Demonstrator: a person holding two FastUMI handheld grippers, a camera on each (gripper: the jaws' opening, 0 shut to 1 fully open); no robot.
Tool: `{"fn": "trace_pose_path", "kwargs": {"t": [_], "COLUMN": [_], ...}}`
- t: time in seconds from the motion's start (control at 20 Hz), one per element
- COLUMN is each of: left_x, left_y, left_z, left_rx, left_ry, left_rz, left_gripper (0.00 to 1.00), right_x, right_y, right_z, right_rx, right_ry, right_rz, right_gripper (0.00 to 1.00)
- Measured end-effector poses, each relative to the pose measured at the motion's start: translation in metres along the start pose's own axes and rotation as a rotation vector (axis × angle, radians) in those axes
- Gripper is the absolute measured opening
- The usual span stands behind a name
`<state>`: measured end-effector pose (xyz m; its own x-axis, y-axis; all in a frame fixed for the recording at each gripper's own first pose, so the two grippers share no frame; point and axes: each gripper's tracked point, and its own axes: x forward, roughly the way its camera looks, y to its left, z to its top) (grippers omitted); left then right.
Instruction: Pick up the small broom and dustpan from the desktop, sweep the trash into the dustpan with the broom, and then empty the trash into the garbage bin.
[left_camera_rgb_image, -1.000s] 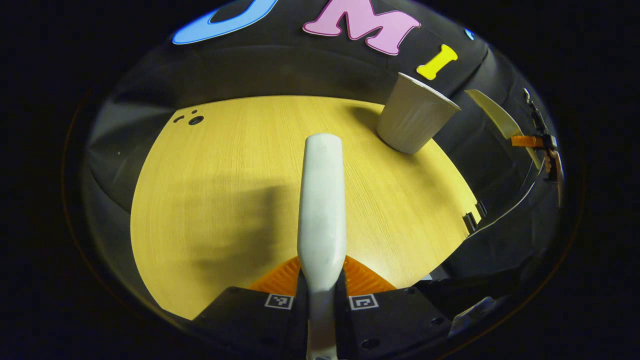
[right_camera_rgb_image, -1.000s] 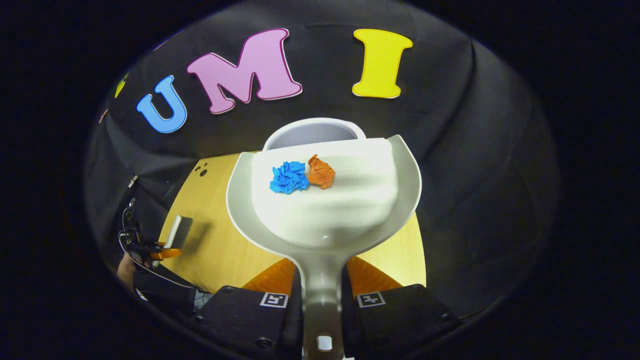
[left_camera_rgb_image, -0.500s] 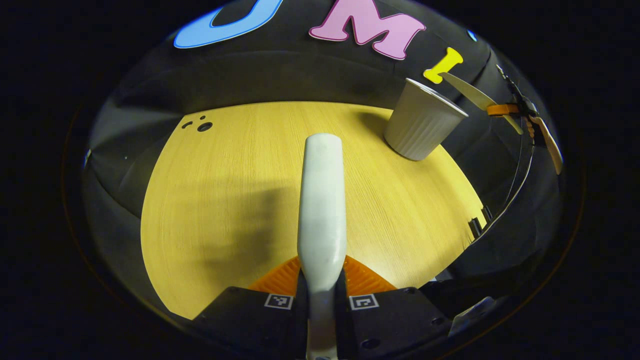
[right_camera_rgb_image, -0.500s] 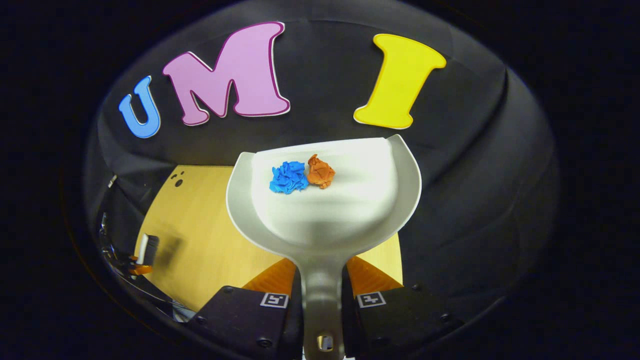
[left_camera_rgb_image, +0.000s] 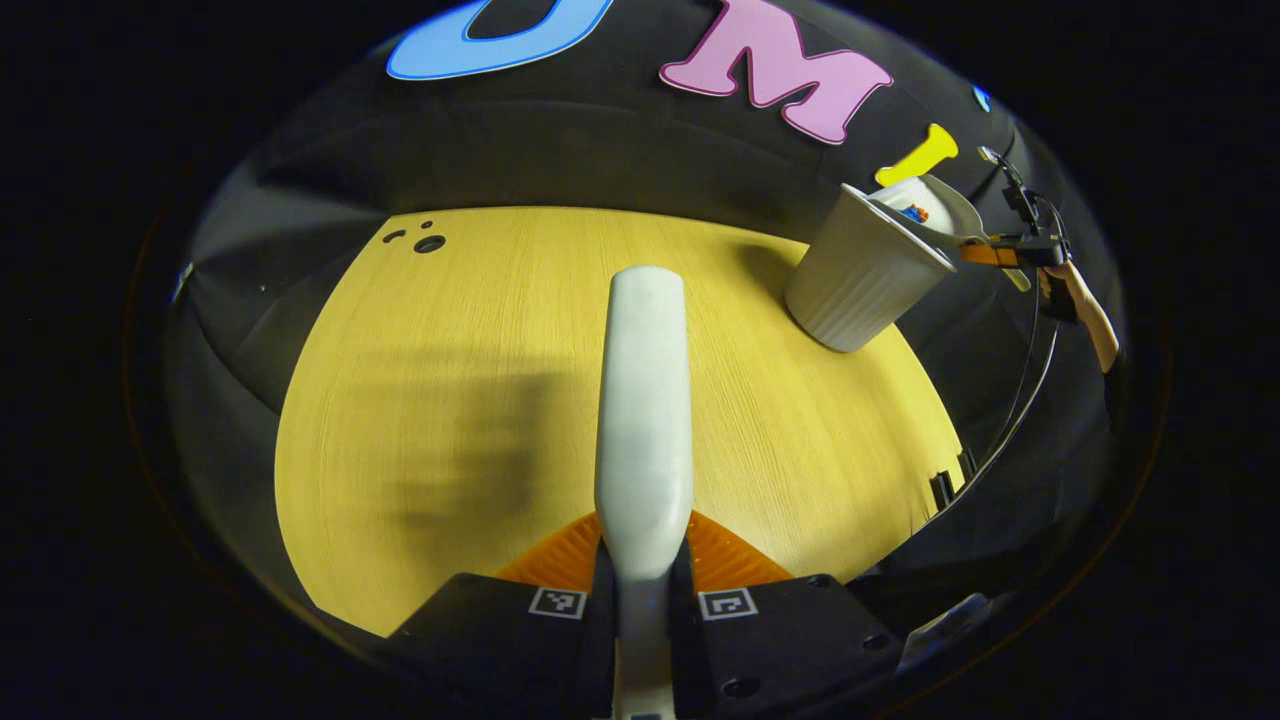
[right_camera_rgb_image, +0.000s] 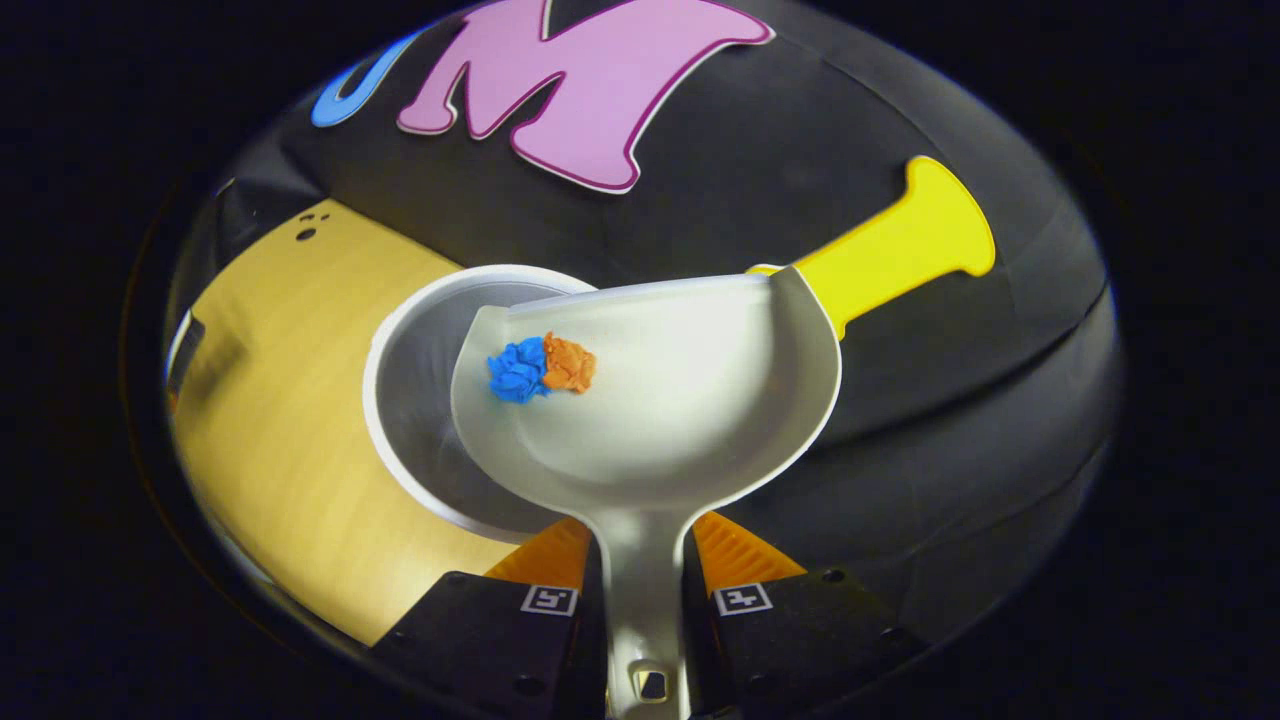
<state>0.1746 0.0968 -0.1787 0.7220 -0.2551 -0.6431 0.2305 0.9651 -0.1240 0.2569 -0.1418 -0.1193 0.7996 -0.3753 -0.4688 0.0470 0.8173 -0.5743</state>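
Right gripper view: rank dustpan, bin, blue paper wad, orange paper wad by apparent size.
1. dustpan, largest, though it is nearest the camera.
2. garbage bin, partly covered by the pan, so its real extent is unsure.
3. blue paper wad and orange paper wad: look about alike, not ranked.

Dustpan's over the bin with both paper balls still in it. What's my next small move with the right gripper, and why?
Probably tip the white plastic dustpan further toward its front left corner. The crumpled blue paper ball and crumpled orange paper ball already sit there, above the open mouth of the white ribbed garbage bin, so more tilt should slide them in. The right gripper is clamped on the handle.
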Motion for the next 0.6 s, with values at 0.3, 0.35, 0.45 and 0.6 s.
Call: {"fn": "trace_pose_path", "kwargs": {"t": [0.3, 0.35, 0.45, 0.6], "left_x": [0.001, 0.002, 0.003, 0.003], "left_y": [0.001, 0.000, -0.001, 0.001], "left_z": [0.003, 0.005, 0.007, 0.008], "left_rx": [-0.020, -0.023, -0.032, -0.036], "left_ry": [-0.011, -0.012, -0.013, -0.012], "left_rz": [0.006, 0.008, 0.006, 0.008], "left_gripper": [0.27, 0.27, 0.27, 0.27], "right_x": [0.011, 0.010, 0.010, 0.007], "right_y": [-0.020, -0.024, -0.036, -0.046], "right_z": [0.005, 0.005, 0.005, 0.006], "right_rx": [-0.278, -0.319, -0.423, -0.541], "right_ry": [-0.022, -0.028, -0.027, -0.022], "right_rz": [-0.136, -0.155, -0.190, -0.227], "right_gripper": [0.34, 0.34, 0.34, 0.34]}}
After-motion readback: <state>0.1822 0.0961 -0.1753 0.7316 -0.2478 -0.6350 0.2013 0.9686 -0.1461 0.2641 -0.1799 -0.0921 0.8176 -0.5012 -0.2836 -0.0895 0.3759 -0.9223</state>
